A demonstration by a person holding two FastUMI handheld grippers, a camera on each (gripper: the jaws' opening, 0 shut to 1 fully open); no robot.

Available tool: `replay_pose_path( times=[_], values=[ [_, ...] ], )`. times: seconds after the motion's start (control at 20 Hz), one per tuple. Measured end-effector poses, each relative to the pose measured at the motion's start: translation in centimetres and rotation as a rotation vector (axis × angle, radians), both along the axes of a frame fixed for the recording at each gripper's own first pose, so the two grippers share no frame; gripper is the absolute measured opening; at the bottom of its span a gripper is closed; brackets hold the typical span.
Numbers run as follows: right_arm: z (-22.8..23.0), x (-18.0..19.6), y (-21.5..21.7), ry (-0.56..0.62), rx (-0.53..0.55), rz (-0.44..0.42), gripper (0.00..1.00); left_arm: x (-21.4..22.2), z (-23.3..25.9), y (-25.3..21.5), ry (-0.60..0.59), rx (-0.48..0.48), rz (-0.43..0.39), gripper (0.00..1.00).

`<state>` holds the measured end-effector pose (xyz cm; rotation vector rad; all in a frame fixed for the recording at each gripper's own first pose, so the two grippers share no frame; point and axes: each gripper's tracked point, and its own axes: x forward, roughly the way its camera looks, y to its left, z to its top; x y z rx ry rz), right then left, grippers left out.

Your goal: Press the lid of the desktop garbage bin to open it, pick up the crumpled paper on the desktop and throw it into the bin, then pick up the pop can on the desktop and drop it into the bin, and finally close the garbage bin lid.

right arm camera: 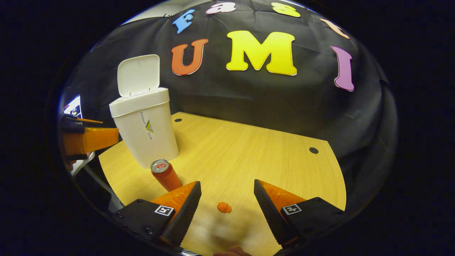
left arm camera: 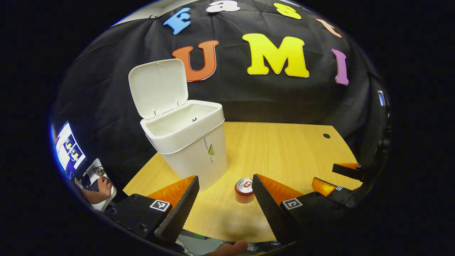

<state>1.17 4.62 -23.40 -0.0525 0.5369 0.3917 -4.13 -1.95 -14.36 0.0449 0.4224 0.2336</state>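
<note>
wood-grain desk (right arm camera: 249,153) | boxy white bin (left arm camera: 188,142) lid up | cylindrical can (left arm camera: 244,190) upright | both grippers spread, empty

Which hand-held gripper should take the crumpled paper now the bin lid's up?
Right. The crumpled paper lies on the table just ahead of the right hand-held gripper, between its open fingers. The left hand-held gripper faces the pop can.

Both the left gripper (left arm camera: 224,199) and right gripper (right arm camera: 227,204) have wedge-shaped ridged fingers on black blocks (each bearing a square black-and-white marker, plus small screws).
</note>
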Motion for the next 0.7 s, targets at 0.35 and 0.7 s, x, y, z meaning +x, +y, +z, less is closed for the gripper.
replay_pose_path(
  times=[0.35,0.7],
  values=[
    [-7.7,0.5,1.7,0.162,-0.112,-0.027,0.94,0.7,-3.0,1.8,0.079,-0.014,-0.05,0.98],
    [-13.1,1.1,1.0,0.359,-0.15,-0.133,0.94,0.7,-3.6,1.5,0.103,-0.021,-0.129,0.98]
  ],
)
